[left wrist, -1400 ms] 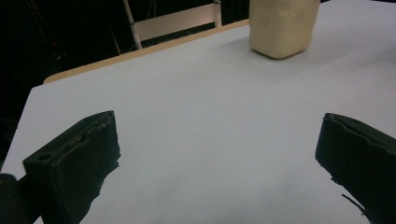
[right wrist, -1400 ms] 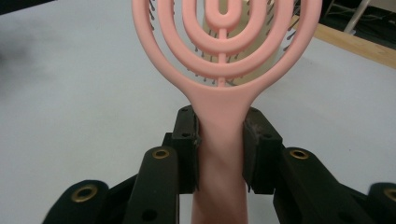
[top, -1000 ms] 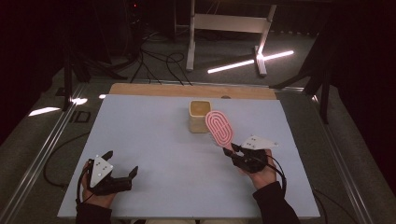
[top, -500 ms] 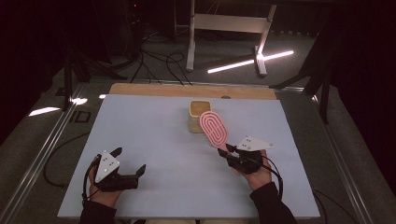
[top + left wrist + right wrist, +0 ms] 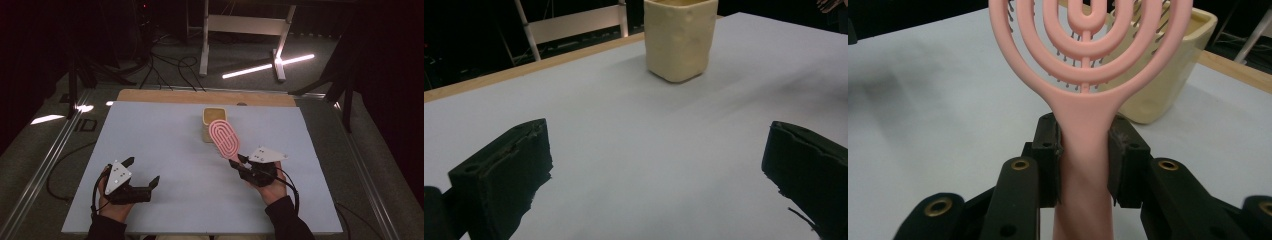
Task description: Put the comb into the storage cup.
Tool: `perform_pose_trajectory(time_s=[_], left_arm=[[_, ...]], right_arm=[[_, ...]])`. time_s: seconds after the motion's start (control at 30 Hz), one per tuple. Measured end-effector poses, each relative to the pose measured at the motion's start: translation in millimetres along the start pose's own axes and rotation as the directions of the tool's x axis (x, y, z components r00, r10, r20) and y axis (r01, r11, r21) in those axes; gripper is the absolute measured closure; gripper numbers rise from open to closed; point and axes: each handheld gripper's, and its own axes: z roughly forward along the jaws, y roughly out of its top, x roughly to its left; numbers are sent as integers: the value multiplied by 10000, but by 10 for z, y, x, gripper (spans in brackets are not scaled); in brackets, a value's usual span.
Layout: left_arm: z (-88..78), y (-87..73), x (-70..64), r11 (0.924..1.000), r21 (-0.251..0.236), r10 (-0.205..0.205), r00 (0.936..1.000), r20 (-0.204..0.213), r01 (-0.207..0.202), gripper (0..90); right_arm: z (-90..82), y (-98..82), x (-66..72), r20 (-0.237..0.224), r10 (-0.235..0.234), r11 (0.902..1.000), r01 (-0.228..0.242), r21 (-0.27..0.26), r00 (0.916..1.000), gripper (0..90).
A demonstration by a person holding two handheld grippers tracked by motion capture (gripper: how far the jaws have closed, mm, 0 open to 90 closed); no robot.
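Two claws: right claw [image 5: 1083,165] clamps the pink hairbrush [image 5: 1088,60] by its handle; left claw [image 5: 659,165] gapes wide, empty.

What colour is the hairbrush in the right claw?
Pink, the hairbrush, with concentric open loops in its head; clearest in the right gripper view.

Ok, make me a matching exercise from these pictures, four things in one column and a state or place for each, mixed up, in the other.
1. pink plastic hairbrush with looped vents
2. cream squarish cup
3. left hand-held gripper
4. right hand-held gripper

A. jaws wide apart, holding nothing
B. standing near the table's far edge
C. clamped by its handle, head raised
D. shut on a handle

Pairs: 1-C, 2-B, 3-A, 4-D
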Motion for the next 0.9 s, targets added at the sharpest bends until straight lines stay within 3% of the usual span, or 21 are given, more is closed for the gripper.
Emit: perform_pose_trajectory(time_s=[0.2,0.9], left_arm=[[15,49,-36,9998,118,184,9997,129,-186,1],[190,341,-162,9997,66,216,9957,895,-223,0]], right_arm=[[25,22,45,-51,-94,9999,94,-80,9999,697],[109,43,159,-228,-187,9997,184,-138,9996,697]])
